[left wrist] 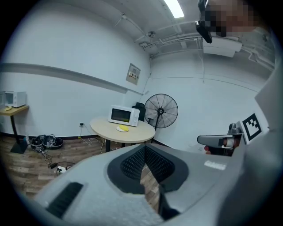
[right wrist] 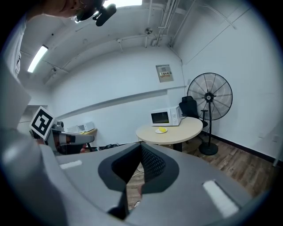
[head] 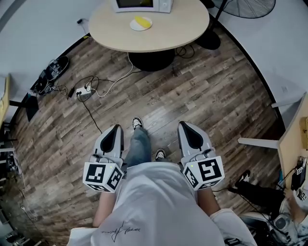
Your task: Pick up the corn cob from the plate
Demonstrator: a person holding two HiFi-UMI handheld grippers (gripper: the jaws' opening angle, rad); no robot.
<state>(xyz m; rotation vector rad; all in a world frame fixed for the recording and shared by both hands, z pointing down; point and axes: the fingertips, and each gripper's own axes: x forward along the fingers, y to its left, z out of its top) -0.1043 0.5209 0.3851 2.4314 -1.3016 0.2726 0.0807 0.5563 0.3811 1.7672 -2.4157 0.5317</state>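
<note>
The yellow corn cob [head: 142, 21] lies on a small white plate [head: 136, 27] on a round beige table [head: 178, 29], far ahead of both grippers across the wooden floor. It also shows small in the left gripper view, corn cob [left wrist: 123, 128], and in the right gripper view, corn cob [right wrist: 163, 129]. My left gripper [head: 117, 127] and right gripper [head: 185, 124] are held level in front of the person's body, side by side. Both have their jaws together at the tips, left gripper [left wrist: 145, 146] and right gripper [right wrist: 140, 144], with nothing between them.
A white microwave [head: 143, 5] stands behind the plate. A black standing fan [head: 248, 7] is to the table's right. Cables and a power strip [head: 85, 92] lie on the floor at left, near some shoes [head: 53, 72]. A desk edge [head: 293, 139] is at right.
</note>
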